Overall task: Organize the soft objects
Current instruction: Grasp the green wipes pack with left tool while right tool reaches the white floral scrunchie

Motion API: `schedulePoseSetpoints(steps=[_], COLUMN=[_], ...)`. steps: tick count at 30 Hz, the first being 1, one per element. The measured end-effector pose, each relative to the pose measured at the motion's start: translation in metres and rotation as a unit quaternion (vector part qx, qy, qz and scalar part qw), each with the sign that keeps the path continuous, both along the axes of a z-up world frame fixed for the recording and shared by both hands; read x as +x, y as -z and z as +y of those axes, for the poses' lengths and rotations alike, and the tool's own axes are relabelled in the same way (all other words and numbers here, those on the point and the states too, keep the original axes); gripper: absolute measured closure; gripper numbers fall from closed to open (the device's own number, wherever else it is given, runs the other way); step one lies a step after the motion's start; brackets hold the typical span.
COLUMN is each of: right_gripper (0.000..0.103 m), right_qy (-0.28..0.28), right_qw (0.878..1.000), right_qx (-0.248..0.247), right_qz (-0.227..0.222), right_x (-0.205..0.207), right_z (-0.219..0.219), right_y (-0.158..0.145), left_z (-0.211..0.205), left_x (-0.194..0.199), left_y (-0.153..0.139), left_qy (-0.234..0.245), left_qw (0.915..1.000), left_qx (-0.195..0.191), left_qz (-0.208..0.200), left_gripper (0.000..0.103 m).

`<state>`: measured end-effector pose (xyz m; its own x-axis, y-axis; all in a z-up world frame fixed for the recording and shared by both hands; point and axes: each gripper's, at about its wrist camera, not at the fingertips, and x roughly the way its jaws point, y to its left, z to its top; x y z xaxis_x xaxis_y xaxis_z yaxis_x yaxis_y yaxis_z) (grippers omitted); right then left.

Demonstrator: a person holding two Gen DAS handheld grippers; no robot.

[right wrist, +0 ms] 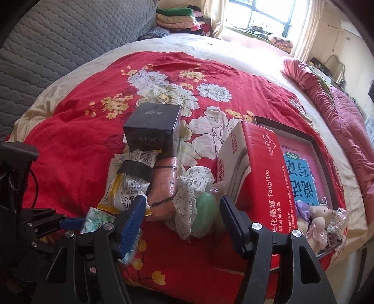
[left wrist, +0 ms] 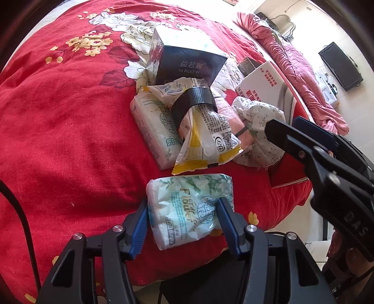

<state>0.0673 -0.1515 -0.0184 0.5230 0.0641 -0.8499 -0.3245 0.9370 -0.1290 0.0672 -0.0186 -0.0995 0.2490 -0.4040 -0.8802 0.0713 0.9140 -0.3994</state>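
On the red floral quilt [left wrist: 70, 117] lies a pale green "Flower" tissue pack [left wrist: 189, 198]. My left gripper [left wrist: 183, 222] has both blue pads pressed against its sides. Beyond it lie a second tissue pack [left wrist: 152, 131], a yellow-white packet bound with black tape [left wrist: 203, 131] and a floral cloth bundle [left wrist: 259, 121]. My right gripper [right wrist: 182, 222] hangs open over the floral cloth bundle [right wrist: 191, 187] and a green soft lump [right wrist: 205, 210], touching neither. A pink roll [right wrist: 163, 187] lies beside them.
A dark box [right wrist: 152, 131] stands behind the pile. A red carton [right wrist: 264, 177] lies to the right, against a tray [right wrist: 313, 140] holding small plush toys [right wrist: 320, 219]. A pink blanket [right wrist: 339, 112] lines the bed's far edge. Folded clothes [right wrist: 177, 18] are stacked by the window.
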Motion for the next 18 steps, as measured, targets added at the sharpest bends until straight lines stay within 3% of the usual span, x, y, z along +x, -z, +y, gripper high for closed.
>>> schedulePoseSetpoints(steps=[2, 7, 12, 15, 18], right_gripper=[0.044, 0.073, 0.092, 0.096, 0.097], right_qy=[0.002, 0.007, 0.020, 0.023, 0.028], right_qw=[1.000, 1.000, 0.999, 0.998, 0.997], right_qx=[-0.006, -0.009, 0.016, 0.052, 0.065], right_qz=[0.007, 0.029, 0.028, 0.016, 0.001], right_x=[0.005, 0.011, 0.011, 0.007, 0.002], right_z=[0.001, 0.002, -0.006, -0.016, -0.022], right_y=[0.005, 0.021, 0.024, 0.016, 0.005], left_z=[0.000, 0.003, 0.008, 0.012, 0.014], left_x=[0.001, 0.001, 0.000, 0.000, 0.000], left_y=[0.001, 0.002, 0.003, 0.001, -0.001], left_qy=[-0.001, -0.004, -0.005, -0.010, -0.009], left_qw=[1.0000, 0.9999, 0.9998, 0.9993, 0.9990], left_qx=[-0.004, -0.011, -0.018, -0.035, -0.043], left_qz=[0.001, 0.001, 0.002, -0.002, -0.003], left_gripper=[0.047, 0.049, 0.055, 0.067, 0.071])
